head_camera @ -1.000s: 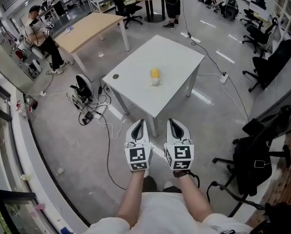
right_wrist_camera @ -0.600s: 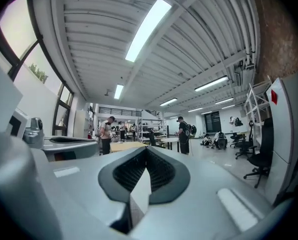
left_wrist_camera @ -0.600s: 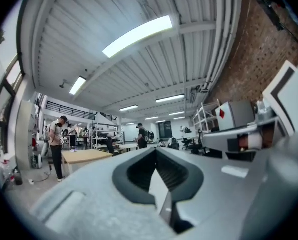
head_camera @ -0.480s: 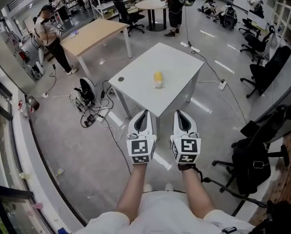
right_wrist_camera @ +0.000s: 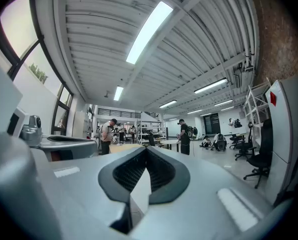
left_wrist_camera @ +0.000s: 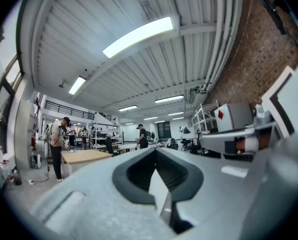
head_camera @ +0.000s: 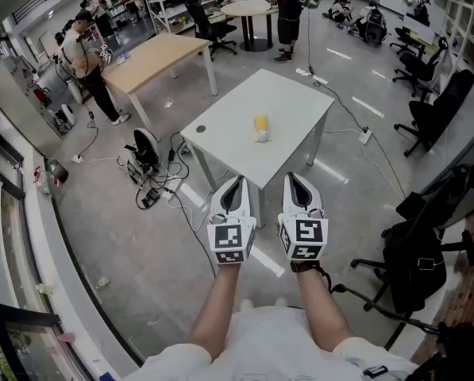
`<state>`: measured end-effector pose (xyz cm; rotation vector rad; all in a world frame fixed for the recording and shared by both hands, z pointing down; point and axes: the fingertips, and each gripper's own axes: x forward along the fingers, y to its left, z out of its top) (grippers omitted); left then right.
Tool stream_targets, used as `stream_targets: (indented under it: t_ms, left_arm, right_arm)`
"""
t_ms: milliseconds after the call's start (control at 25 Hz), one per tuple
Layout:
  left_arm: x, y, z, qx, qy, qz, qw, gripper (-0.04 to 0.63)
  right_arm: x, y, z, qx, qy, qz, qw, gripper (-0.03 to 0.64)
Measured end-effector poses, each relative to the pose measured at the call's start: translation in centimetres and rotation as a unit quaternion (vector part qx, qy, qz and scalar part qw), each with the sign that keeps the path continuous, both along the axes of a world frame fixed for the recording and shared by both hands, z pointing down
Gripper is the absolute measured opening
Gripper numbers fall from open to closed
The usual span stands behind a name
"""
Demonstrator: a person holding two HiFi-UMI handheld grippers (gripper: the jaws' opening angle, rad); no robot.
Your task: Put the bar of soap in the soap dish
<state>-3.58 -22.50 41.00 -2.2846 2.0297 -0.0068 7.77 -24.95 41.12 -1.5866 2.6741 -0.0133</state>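
Both grippers side by side in front of the body, pointing level, low in the head view, flanking the near corner of the white table [head_camera: 294,101] without touching it. Left gripper [head_camera: 235,181] closed: jaws together along their length in the left gripper view, nothing between them. Right gripper [head_camera: 294,178] likewise closed: jaws pressed together in the right gripper view, nothing gripped. Marker cube on the rear of each gripper, facing the head camera. Bar of soap [head_camera: 260,122], yellow, lying near the middle of the table top, well apart from both grippers. Soap dish [head_camera: 261,136], small and white, at the near end of the soap and touching it; too small to tell whether any part of the soap rests inside the dish. Dark round opening [head_camera: 200,130] near the left corner of the table top. Tangle of cables [head_camera: 153,190] on the floor left of the white table. Wooden table [head_camera: 153,54] farther left, with a person [head_camera: 86,50] standing at its far end. Round table [head_camera: 256,8] beyond, with a second person [head_camera: 290,10] just beside it. Black office chairs [head_camera: 431,105] along the right side of the room, well apart from the white table.
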Motion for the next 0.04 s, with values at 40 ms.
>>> stream_targets:
  t_ms: [40]
  left_arm:
    - [-0.22,0.01,-0.02,0.001,-0.001,-0.002,1.0000,0.002]
  right_arm:
    - [-0.21,0.01,0.01,0.000,0.000,-0.002,1.000,0.011]
